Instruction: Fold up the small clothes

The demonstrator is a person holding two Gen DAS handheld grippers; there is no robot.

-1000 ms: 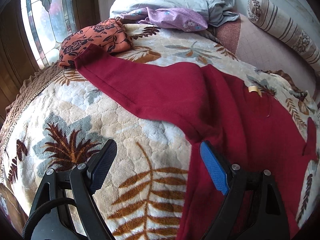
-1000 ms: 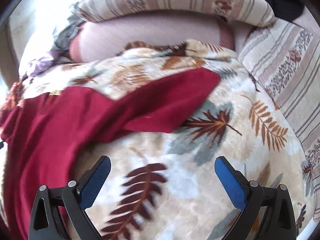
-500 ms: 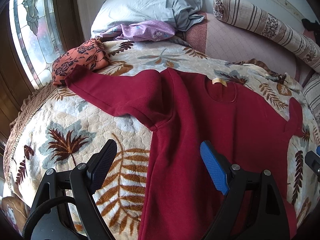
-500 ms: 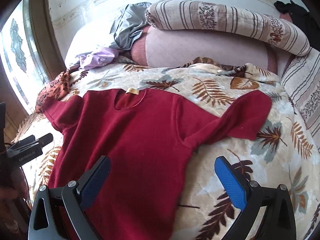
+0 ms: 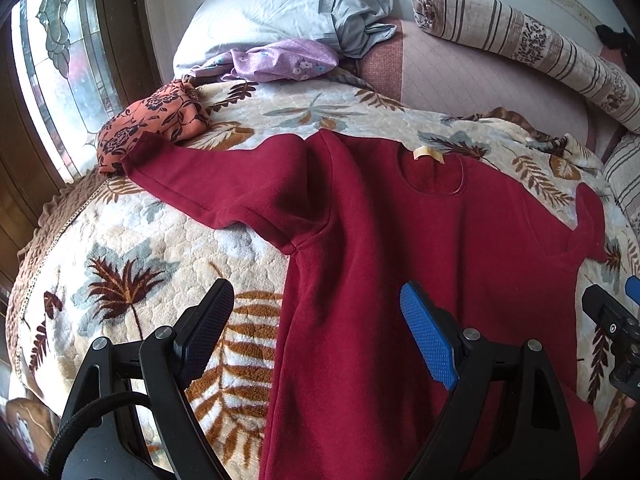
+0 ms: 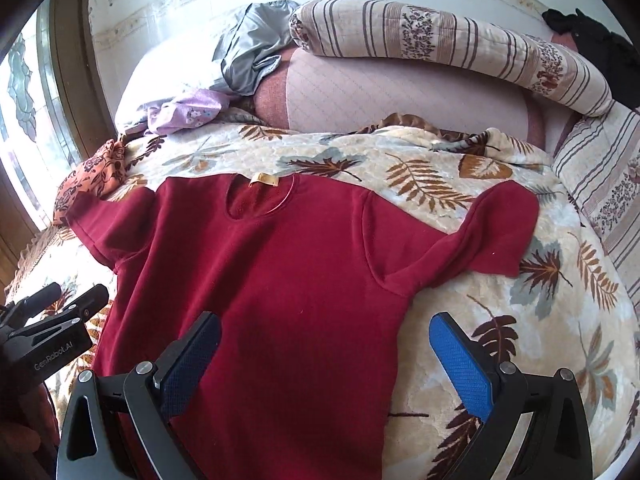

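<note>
While both claws pulling back, red sweater [image 6: 288, 280] lying flat on bed [image 6: 500, 320], sleeves spread; left claw [image 5: 316, 332], right claw [image 6: 326, 360] gaping, empty; folding starting next.

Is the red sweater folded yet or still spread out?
Spread out: the red sweater lies flat on the blanket, both sleeves extended sideways.

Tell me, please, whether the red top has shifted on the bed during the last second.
No. The red top has not moved: its cuff still touches the orange floral cloth.
</note>
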